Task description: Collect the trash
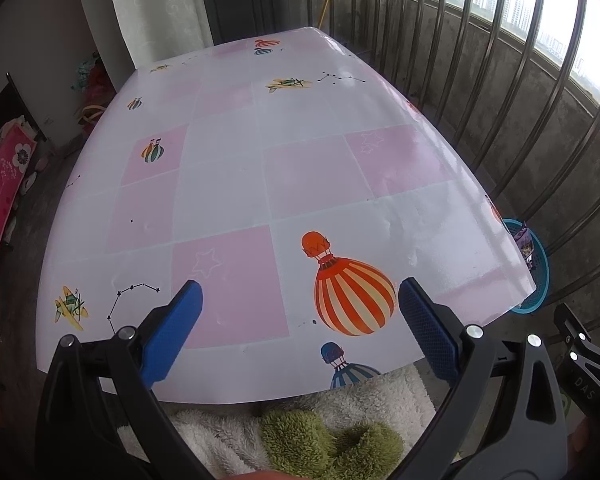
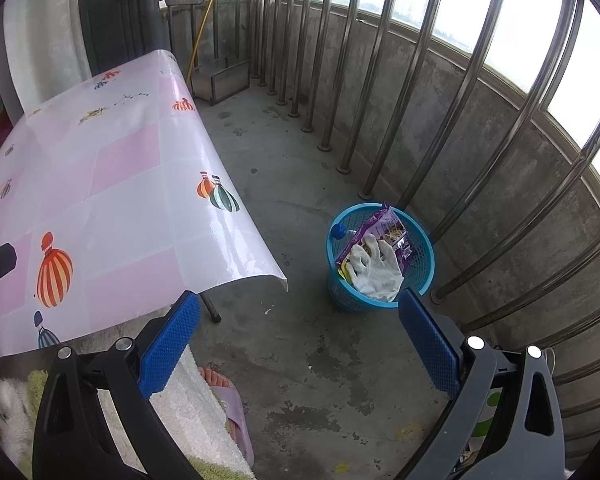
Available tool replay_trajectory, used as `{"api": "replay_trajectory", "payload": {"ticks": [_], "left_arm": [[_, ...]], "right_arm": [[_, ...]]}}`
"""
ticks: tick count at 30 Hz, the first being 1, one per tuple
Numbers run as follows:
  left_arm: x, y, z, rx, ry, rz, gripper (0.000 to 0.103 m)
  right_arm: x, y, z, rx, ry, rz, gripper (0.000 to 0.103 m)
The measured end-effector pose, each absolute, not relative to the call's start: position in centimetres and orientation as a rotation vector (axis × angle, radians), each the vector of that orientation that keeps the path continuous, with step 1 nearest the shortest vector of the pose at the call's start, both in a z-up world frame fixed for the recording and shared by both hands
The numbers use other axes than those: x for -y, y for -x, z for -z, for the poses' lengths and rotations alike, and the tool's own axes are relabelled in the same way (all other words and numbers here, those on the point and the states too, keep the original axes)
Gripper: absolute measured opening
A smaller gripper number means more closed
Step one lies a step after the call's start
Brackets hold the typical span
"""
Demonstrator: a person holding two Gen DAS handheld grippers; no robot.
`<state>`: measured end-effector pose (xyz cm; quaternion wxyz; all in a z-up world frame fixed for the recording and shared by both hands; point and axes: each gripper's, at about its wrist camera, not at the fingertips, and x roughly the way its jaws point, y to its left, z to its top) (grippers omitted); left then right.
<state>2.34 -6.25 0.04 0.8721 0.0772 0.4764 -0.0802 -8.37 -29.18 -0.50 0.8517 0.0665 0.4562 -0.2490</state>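
We hold both grippers spread and empty: the left gripper [image 1: 300,320] over the bare table [image 1: 308,168], the right gripper [image 2: 300,328] near the blue basket [image 2: 422,264] on the floor to its right. A purple wrapper [image 2: 384,228], white glove [image 2: 376,268] and bottle [image 2: 339,231] lie inside; collecting seems finished.
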Motion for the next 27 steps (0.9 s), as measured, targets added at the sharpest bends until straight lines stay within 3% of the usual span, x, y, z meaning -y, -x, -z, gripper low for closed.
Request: {"api": "replay_trajectory", "payload": {"ticks": [27], "left_arm": [[5.8, -2.5, -0.47, -0.993, -0.14, 0.171, 0.094]], "right_arm": [[28.85, 7.94, -0.09, -0.953, -0.127, 0.519, 0.097]]}}
